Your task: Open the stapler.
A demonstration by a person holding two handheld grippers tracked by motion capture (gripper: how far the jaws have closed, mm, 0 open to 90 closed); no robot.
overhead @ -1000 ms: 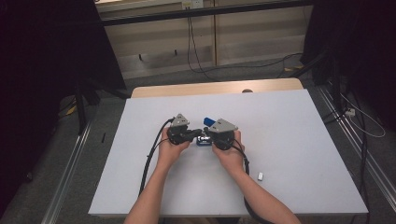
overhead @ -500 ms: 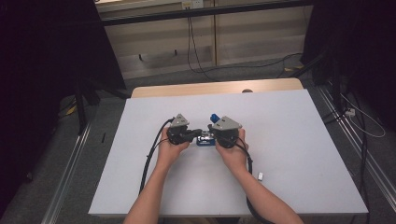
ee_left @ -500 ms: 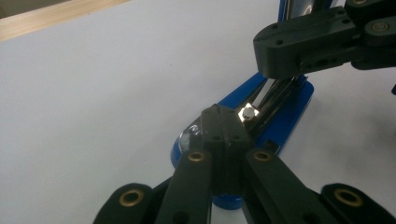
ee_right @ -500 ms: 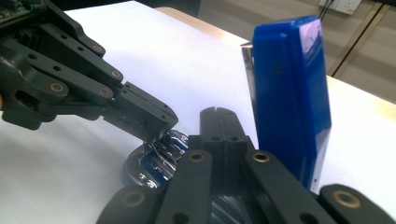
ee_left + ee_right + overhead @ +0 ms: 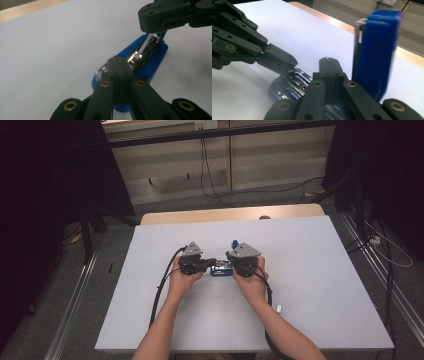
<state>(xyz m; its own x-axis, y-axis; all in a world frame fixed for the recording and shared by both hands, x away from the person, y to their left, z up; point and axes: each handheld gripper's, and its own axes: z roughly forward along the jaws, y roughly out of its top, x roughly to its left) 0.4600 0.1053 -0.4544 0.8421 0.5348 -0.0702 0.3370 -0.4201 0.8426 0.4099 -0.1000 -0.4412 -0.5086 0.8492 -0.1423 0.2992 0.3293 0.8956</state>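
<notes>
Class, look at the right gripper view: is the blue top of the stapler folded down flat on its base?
No: the stapler's blue top stands swung up, nearly upright, leaving the shiny metal base uncovered.

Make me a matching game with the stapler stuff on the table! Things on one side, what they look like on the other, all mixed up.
Things:
1. stapler top
2. stapler base
3. left gripper
4. small white piece

Looks:
A. lying flat on the table
B. standing up, swung open
C. alone near the right forearm
D. jaws shut, tips on the stapler's front end

Pairs: 1-B, 2-A, 3-D, 4-C
</notes>
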